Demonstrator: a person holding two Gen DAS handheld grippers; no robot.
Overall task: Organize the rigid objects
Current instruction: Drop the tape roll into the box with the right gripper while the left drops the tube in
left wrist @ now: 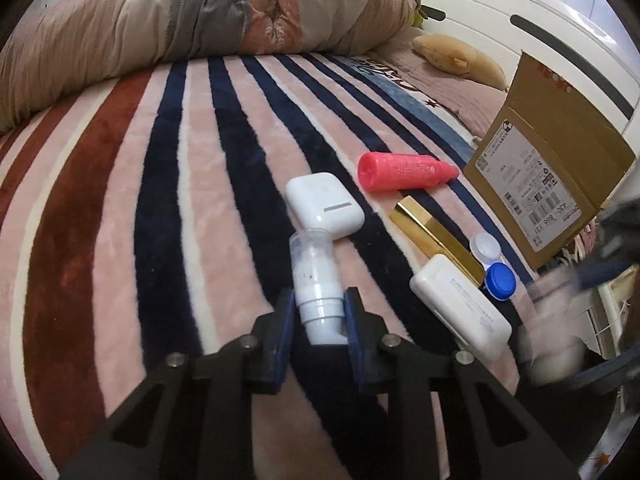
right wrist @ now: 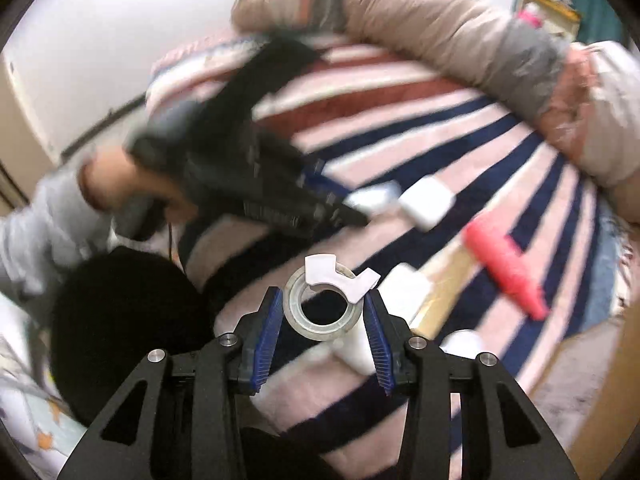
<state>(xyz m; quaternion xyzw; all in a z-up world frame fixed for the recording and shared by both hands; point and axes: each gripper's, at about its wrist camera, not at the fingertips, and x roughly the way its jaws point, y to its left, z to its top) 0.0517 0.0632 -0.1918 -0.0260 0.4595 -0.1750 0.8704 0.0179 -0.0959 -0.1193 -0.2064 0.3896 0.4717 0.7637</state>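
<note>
1. Striped blanket [left wrist: 120, 200] is spread over the bed; all items are laid on it; a rolled quilt [left wrist: 160, 28] is seen at 12 o'clock in the left wrist view.
2. Cardboard box [left wrist: 552, 168] is stood open at 3 o'clock in the left wrist view; it is judged the likely receptacle; this cannot be confirmed.
3. Loose items are grouped between centre and the box: red bottle [left wrist: 404, 170] on its side at 1 o'clock; white earbud case [left wrist: 324, 206] just beyond the held bottle; gold box [left wrist: 436, 238] and white rectangular case [left wrist: 460, 308] at 3 o'clock, touching or nearly so; blue-capped lens case [left wrist: 494, 268] beside them.
4. Left gripper [left wrist: 320, 312] is narrowed onto a white pump bottle [left wrist: 316, 280]; the bottle's lower body is pinched between both pads; its clear cap is pointed to 12 o'clock.
5. Right gripper [right wrist: 320, 320] is closed on a tape dispenser [right wrist: 324, 304] with a clear roll; the right wrist view is motion-blurred.
6. Judgement, step in hand: each held item is to be carried to the box; the pinch should be kept firm on the smooth bottle; the two tools should be kept apart; release is best made low, over a free spot.
</note>
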